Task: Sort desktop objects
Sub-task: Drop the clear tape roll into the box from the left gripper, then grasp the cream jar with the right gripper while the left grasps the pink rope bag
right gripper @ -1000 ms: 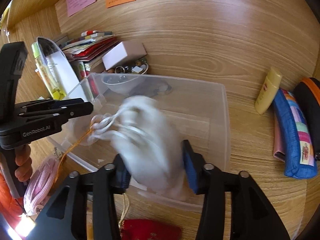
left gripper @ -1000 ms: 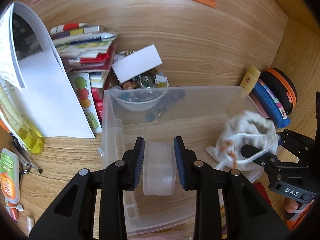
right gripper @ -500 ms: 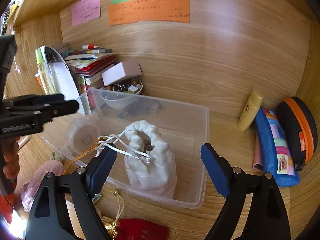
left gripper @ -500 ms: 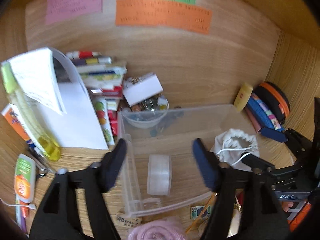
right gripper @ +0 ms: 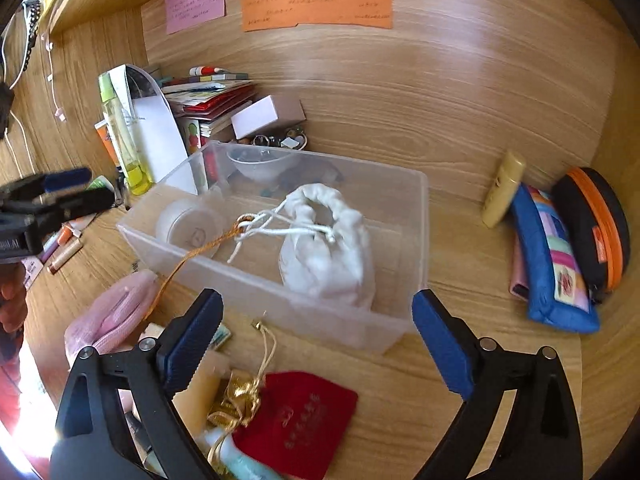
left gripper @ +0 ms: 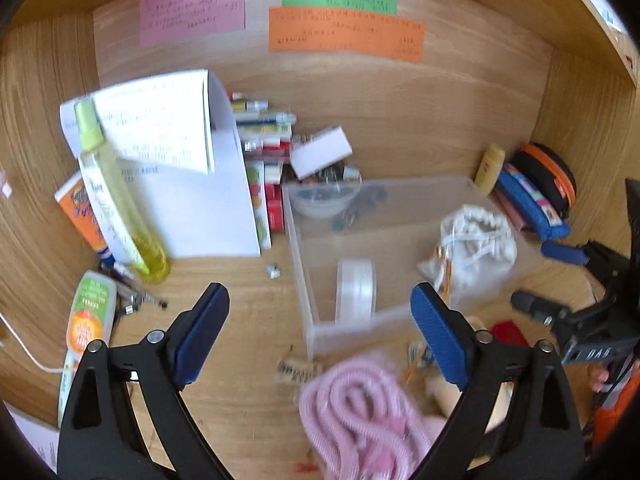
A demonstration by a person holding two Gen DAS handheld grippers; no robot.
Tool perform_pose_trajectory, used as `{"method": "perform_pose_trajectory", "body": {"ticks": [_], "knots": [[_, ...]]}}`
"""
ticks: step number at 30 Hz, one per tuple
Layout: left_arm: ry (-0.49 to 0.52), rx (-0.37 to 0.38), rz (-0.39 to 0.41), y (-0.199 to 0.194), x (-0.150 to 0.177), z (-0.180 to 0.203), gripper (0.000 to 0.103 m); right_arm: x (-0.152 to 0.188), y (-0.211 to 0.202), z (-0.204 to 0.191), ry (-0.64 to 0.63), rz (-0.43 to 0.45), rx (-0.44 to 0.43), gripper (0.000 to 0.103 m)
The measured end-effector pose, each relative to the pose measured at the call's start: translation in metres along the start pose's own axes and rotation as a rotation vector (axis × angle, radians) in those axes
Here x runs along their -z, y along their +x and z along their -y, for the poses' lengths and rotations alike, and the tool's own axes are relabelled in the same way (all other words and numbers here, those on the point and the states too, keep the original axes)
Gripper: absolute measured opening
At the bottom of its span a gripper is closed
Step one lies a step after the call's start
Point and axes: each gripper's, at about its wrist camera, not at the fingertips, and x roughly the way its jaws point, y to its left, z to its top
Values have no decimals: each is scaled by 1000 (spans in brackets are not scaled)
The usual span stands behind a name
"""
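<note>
A clear plastic bin (right gripper: 416, 208) (left gripper: 304, 280) stands on the wooden desk. In it lie a roll of clear tape (left gripper: 355, 286) (right gripper: 188, 226) and a white drawstring pouch (right gripper: 324, 248) (left gripper: 476, 246) with an orange cord hanging over the front wall. My left gripper (left gripper: 320, 336) is open and empty, above the desk in front of the bin, over a pink coiled pouch (left gripper: 360, 412). My right gripper (right gripper: 316, 340) is open and empty, in front of the bin, above a red velvet pouch (right gripper: 304, 416).
Left of the bin are a yellow spray bottle (left gripper: 120, 208), white papers (left gripper: 192, 184), stacked books and a white box (left gripper: 322, 152). Right of it are a yellow tube (right gripper: 502, 188), a blue pencil case (right gripper: 548, 264) and a black-orange case (right gripper: 596, 224). Pens and tubes lie at the left.
Both grippers have opened and let go: the tape roll and the white pouch now rest in the bin. Both grippers have drawn back from the bin toward me.
</note>
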Motion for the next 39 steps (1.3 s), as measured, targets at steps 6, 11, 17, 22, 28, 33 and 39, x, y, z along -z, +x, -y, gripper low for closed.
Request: {"method": "perform_pose_trajectory", "body": {"ticks": [6, 11, 17, 22, 28, 33, 39], "knots": [[9, 47, -88, 5, 25, 2, 93, 10, -13, -5, 10, 6, 14, 95], [12, 94, -180, 21, 47, 8, 93, 18, -16, -19, 1, 0, -1, 95], [11, 97, -201, 23, 64, 3, 95, 28, -13, -41, -36, -33, -30, 95], [3, 101, -258, 22, 73, -13, 96, 34, -11, -54, -61, -47, -52, 95], [-13, 129, -343, 37, 83, -18, 96, 40, -1, -64, -70, -80, -106, 93], [-6, 142, -332, 42, 81, -15, 96, 40, 14, -69, -80, -143, -149, 75], [85, 72, -313, 51, 81, -2, 96, 41, 31, -68, -70, -186, -172, 69]]}}
